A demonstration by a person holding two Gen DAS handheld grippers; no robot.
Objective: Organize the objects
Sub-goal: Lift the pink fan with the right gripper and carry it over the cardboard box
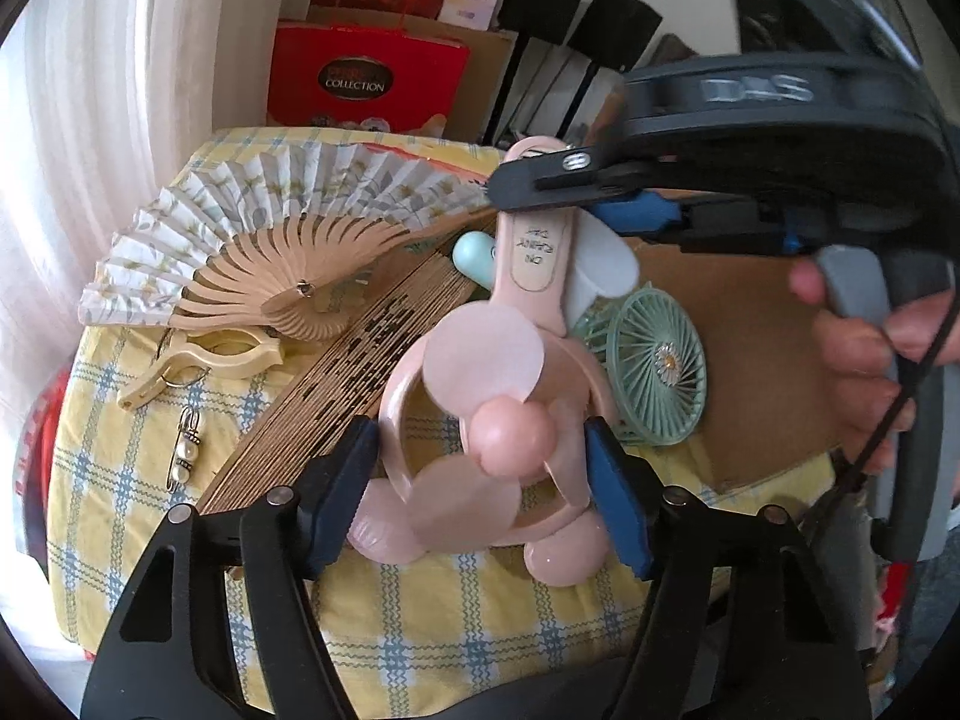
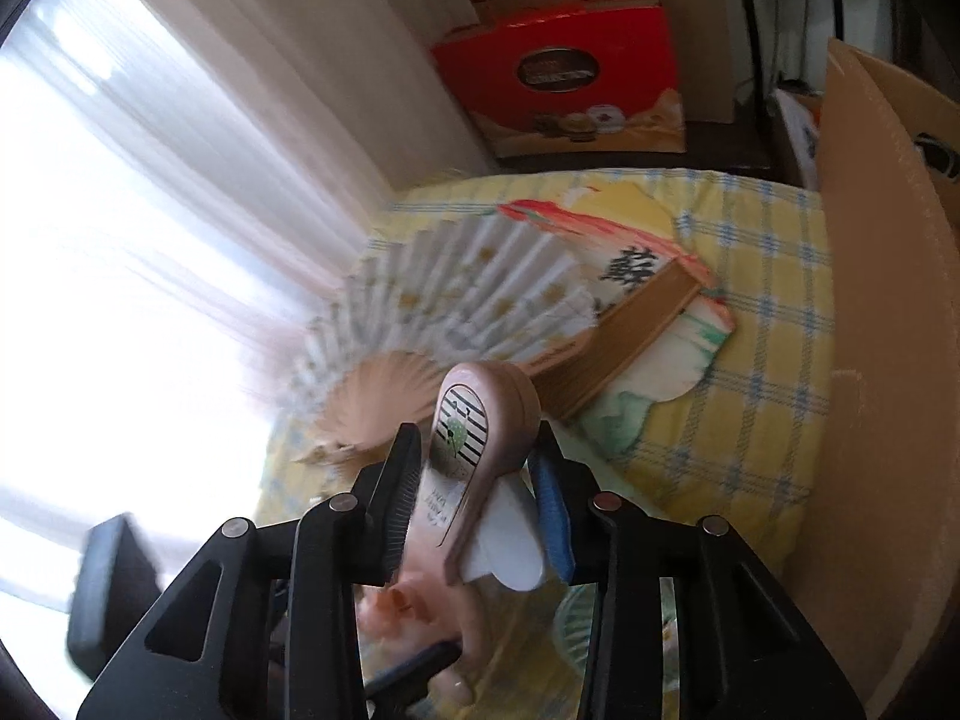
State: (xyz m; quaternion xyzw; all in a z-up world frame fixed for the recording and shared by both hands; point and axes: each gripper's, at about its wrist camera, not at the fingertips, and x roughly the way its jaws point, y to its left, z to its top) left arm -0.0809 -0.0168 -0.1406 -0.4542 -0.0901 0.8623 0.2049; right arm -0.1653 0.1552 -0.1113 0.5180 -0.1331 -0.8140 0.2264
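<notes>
Pink handheld fan sits nearest the lens, its ring-shaped head clamped between the blue pads of the left gripper, one pad on each side of the ring. Translucent pink blades and a round hub fill the ring; the handle runs forward and up, away from the fingers.

Left of the left fingers: a pearl safety pin on the yellow checked cloth, a cream clothespin beyond it, then an open white paper fan with wooden ribs. A folded brown fan lies diagonally, just beside the left pad.

Ahead: the right gripper comes in from the right, its fingers closed on the pink handle. Right of the fingers: a green mini fan against a cardboard box.

Right wrist view, blurred: the right gripper pinches the pink fan handle, black pad left, blue pad right, a white piece against the blue pad. Beyond the fingers, the paper fan on the cloth; cardboard wall far right; a red gift box behind.
</notes>
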